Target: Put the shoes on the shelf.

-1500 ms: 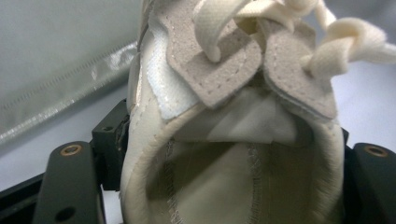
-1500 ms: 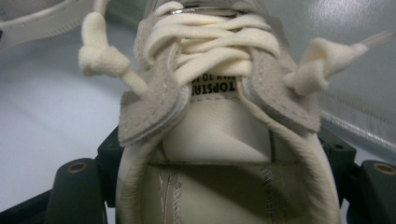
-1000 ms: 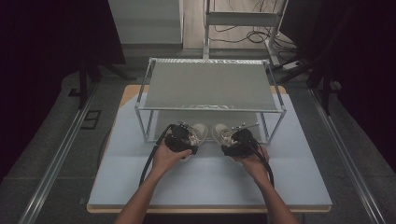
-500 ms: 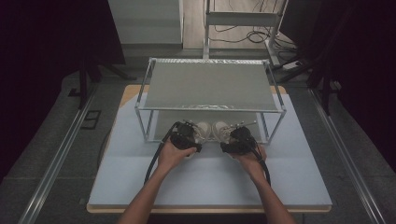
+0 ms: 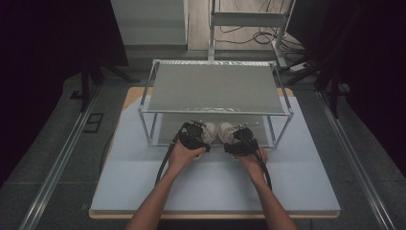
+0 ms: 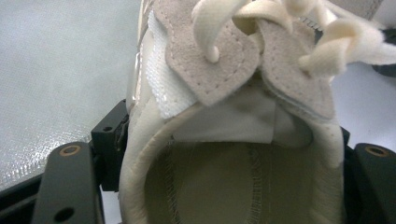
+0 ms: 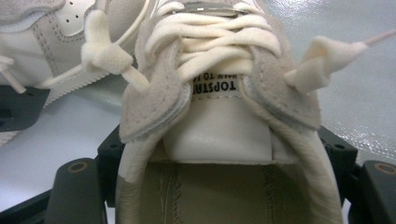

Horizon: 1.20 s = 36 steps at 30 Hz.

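On pale blue tabletop [image 5: 143, 182], at wire rack's lower shelf [image 5: 167, 132]: with left gripper [image 5: 195, 135] and right gripper [image 5: 241, 142] jaws clamped on each cream sneaker's [image 6: 243, 107] heel collar, slide both level, laces clear of frame.

In the high view, the shelf [image 5: 215, 88] hides the front of both shoes at frame centre. The left shoe [image 6: 224, 154] has its heel cut off at the bottom edge; likewise the right shoe [image 7: 219, 158]. The printed tongue label reads only partly.
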{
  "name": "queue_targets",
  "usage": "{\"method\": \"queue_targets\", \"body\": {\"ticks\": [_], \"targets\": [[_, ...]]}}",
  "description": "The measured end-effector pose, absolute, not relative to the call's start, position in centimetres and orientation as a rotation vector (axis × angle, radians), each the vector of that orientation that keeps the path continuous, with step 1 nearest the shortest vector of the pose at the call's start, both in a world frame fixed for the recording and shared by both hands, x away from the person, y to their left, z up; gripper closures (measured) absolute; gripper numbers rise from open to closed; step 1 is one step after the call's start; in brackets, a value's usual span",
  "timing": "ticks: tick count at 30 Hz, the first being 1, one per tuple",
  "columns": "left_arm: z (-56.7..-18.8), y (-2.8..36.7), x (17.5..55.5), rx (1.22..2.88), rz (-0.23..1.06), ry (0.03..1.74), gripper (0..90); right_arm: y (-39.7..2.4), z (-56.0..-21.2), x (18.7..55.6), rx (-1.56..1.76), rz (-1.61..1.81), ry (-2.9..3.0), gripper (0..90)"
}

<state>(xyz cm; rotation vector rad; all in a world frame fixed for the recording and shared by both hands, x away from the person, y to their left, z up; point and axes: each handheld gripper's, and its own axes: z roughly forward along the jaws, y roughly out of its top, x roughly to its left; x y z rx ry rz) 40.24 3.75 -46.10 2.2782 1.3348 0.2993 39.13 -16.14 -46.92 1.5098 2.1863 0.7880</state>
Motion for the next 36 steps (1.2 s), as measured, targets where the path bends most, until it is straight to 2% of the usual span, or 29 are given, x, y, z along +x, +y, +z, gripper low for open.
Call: {"method": "queue_targets", "body": {"ticks": [10, 11, 13, 14, 15, 17, 19, 24, 28, 30, 36], "targets": [[-46.3, 2.8, 40.8, 2.216, 0.309, 1.451, 26.7, -15.6, -47.1, 39.6, 1.541, 0.803, 2.148, 26.4], [-46.4, 2.4, 40.5, 2.145, 0.285, 1.523, 26.2, -15.6, -47.4, 39.7, 1.557, 0.792, 2.148, 26.2], [-46.4, 2.6, 40.7, 2.187, 0.309, 1.466, 25.7, -15.5, -47.4, 39.7, 1.548, 0.783, 2.147, 26.1], [-46.4, 2.1, 40.3, 2.1, 0.291, 1.571, 25.7, -15.5, -47.4, 39.6, 1.547, 0.774, 2.15, 25.6], [-46.3, 2.9, 40.7, 2.192, 0.343, 1.457, 25.0, -15.5, -47.3, 39.6, 1.545, 0.783, 2.152, 25.3], [-46.1, 3.4, 40.9, 2.234, 0.357, 1.377, 23.7, -15.7, -47.0, 39.4, 1.536, 0.805, 2.136, 24.4], [-46.0, 3.1, 40.3, 2.169, 0.321, 1.435, 22.4, -15.8, -46.6, 39.2, 1.524, 0.818, 2.13, 22.5], [-45.6, 4.8, 39.2, 2.165, 0.368, 1.311, 22.0, -16.1, -45.5, 38.1, 1.541, 0.861, 2.119, 19.9], [-45.1, 6.1, 37.5, 2.109, 0.372, 1.275, 23.9, -16.8, -44.3, 37.1, 1.514, 0.928, 2.096, 21.3], [-44.6, 6.6, 36.3, 2.033, 0.368, 1.313, 24.9, -17.5, -43.3, 36.0, 1.485, 0.977, 2.078, 23.5], [-43.7, 8.9, 34.1, 1.974, 0.375, 1.252, 28.0, -18.4, -42.0, 34.3, 1.458, 1.013, 2.05, 27.1]]}}
